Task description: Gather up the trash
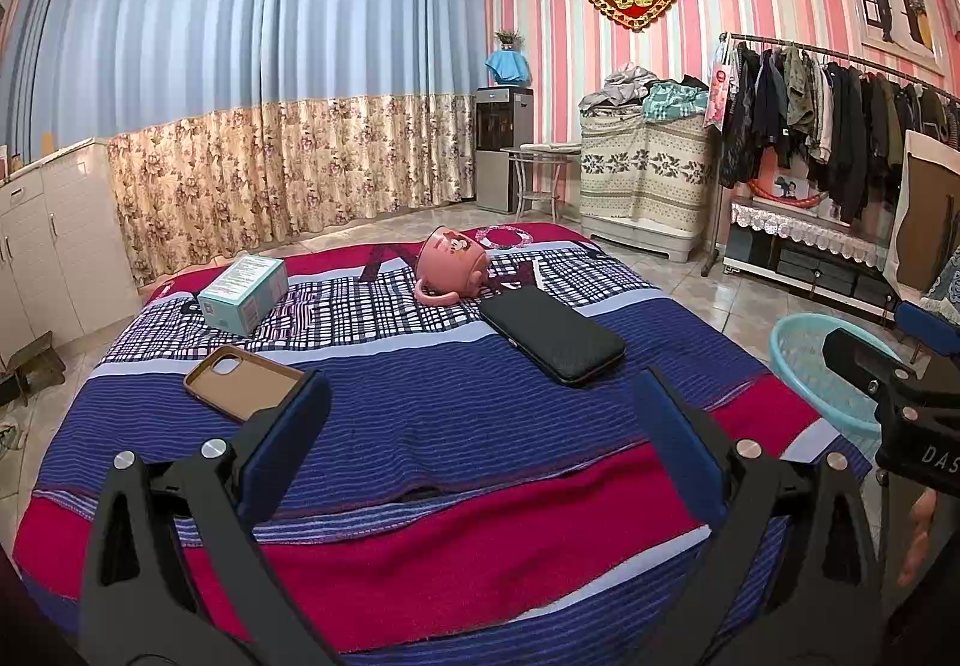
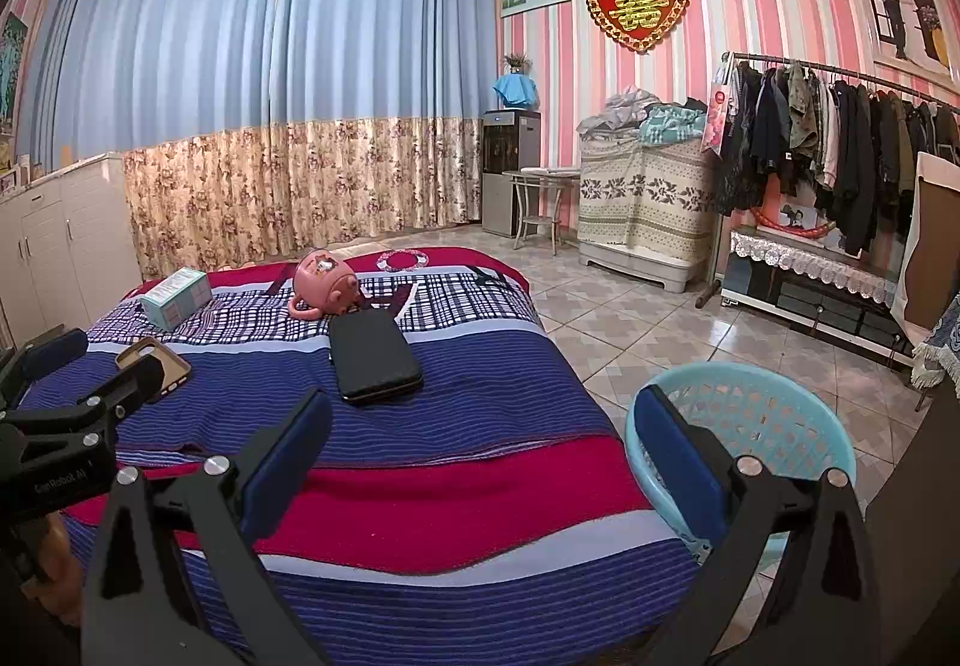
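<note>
A striped blue and red cloth covers a low table. On it lie a teal carton, a tipped pink cup, a black wallet-like case and a brown phone case. A light blue plastic basket stands on the floor to the right of the table; it also shows in the left wrist view. My left gripper is open and empty above the table's near part. My right gripper is open and empty over the table's right edge, beside the basket.
White cabinets stand at the left. Floral curtains hang behind. A water dispenser, a small stand, a covered chest and a clothes rack line the right wall. Tiled floor lies right of the table.
</note>
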`<state>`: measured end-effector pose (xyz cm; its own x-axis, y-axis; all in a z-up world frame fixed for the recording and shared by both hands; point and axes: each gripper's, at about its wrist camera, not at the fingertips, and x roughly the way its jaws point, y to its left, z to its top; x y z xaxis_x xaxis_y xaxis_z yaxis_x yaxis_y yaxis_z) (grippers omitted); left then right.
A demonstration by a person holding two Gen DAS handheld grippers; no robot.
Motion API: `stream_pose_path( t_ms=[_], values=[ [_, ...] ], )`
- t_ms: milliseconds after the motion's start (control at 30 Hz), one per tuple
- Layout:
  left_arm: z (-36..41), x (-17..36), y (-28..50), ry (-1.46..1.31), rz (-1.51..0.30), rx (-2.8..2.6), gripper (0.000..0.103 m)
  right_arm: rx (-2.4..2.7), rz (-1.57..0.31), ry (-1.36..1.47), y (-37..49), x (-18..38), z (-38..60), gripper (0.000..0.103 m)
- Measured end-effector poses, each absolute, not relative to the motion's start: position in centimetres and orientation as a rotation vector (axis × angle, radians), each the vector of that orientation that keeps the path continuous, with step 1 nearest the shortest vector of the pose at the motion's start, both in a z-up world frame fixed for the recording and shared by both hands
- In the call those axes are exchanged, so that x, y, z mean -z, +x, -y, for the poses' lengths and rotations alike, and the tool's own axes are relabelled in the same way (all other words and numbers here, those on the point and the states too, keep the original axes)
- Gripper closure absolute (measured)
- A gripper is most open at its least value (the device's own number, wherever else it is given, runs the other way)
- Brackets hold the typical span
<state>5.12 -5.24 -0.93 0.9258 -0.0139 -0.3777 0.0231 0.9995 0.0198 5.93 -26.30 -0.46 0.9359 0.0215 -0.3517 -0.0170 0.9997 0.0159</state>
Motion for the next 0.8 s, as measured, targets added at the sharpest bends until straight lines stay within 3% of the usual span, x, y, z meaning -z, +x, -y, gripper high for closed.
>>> stream_pose_path(
  t_ms=[800],
  values=[
    [5.19, 0.88, 5.13, 0.023, -0.387, 0.023, 0.005, -0.02, -0.358, 0.014, 6.09, 0.62, 26.16, 0.004]
  ],
)
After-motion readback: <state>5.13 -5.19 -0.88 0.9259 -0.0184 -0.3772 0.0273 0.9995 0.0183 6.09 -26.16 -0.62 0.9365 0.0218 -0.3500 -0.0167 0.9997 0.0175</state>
